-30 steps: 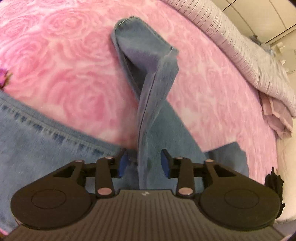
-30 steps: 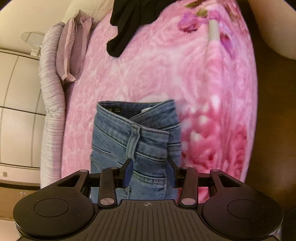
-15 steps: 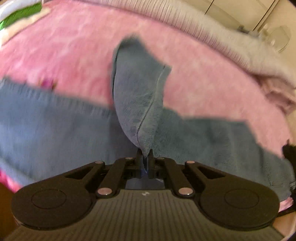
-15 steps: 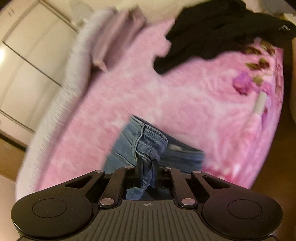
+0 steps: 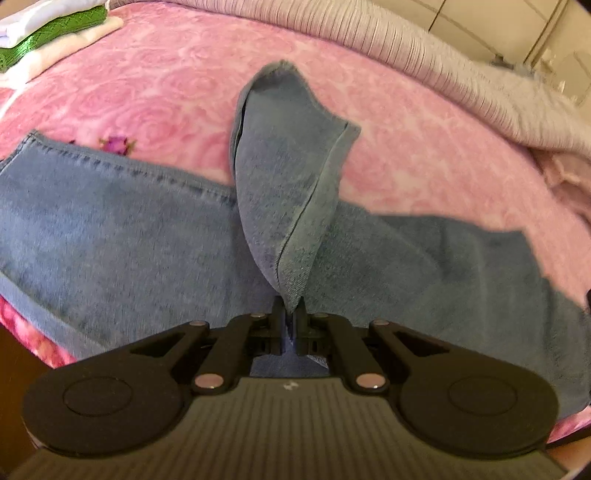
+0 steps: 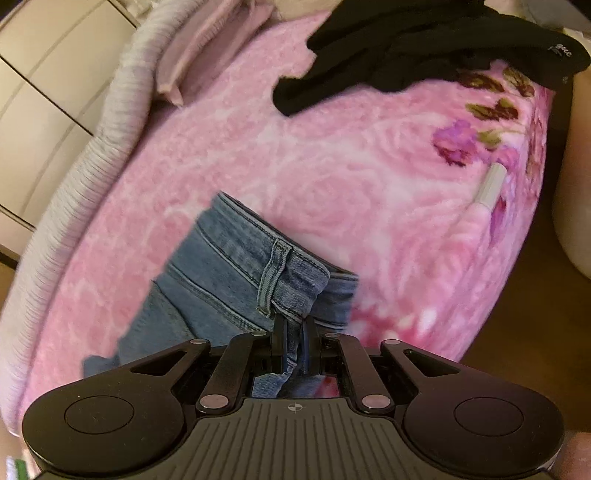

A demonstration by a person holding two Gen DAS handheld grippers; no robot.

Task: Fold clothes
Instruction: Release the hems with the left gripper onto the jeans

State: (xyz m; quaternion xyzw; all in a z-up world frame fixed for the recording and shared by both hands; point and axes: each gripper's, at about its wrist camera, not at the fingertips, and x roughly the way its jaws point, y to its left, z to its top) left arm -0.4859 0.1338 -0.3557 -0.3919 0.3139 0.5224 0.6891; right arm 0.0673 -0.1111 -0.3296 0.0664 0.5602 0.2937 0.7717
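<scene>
Below centre in each frame, your left gripper (image 5: 290,314) and right gripper (image 6: 294,328) each clamp the jeans (image 5: 110,236).

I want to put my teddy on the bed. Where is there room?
Bare pink blanket lies between the jeans and the black clothes, and, in the left view, between the jeans and the grey cover. It is crowded at the folded pile and where the jeans stretch across.
</scene>
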